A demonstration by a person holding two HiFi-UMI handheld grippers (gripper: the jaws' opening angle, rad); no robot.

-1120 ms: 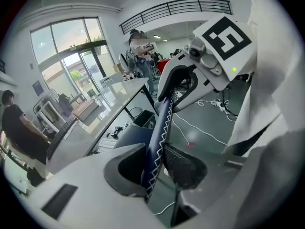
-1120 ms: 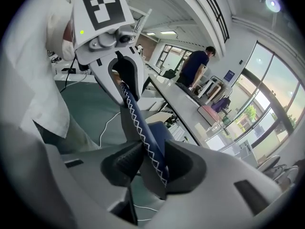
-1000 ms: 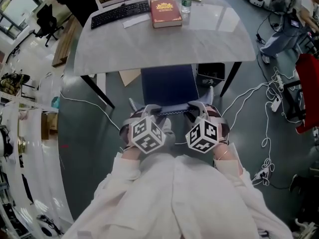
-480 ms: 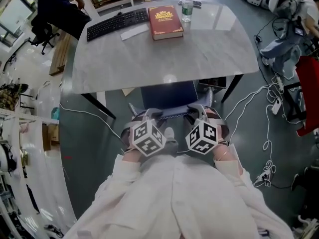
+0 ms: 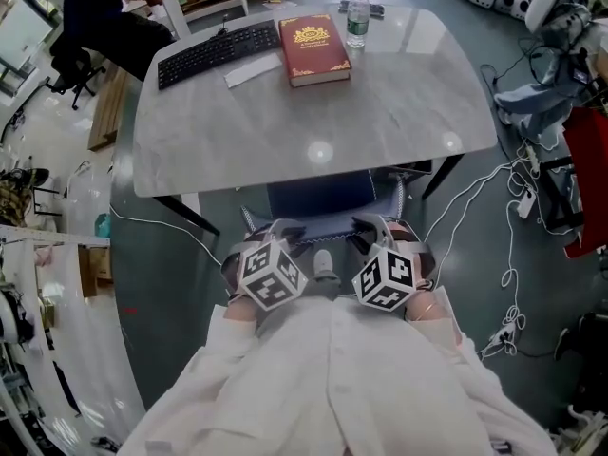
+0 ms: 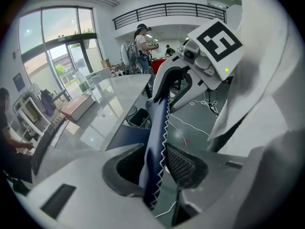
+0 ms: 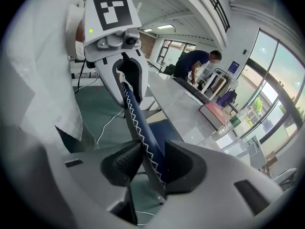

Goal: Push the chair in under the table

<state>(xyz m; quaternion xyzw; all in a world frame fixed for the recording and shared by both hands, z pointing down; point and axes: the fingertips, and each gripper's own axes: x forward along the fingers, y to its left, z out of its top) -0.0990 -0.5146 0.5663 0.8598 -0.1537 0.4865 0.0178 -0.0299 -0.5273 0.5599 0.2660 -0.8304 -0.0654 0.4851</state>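
A pale table [image 5: 313, 112] is set on a grey, cable-strewn floor [image 5: 180, 288]. The blue chair [image 5: 323, 196] is tucked partly under it, its back clenched between the right gripper's [image 5: 376, 224] fingers [image 7: 125, 161]. The left gripper's [image 5: 281, 228] fingers [image 6: 185, 164], just being opened, seem lightly pressed on it.

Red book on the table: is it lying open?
No, the red book lies closed with its cover facing up on the table, next to the keyboard.
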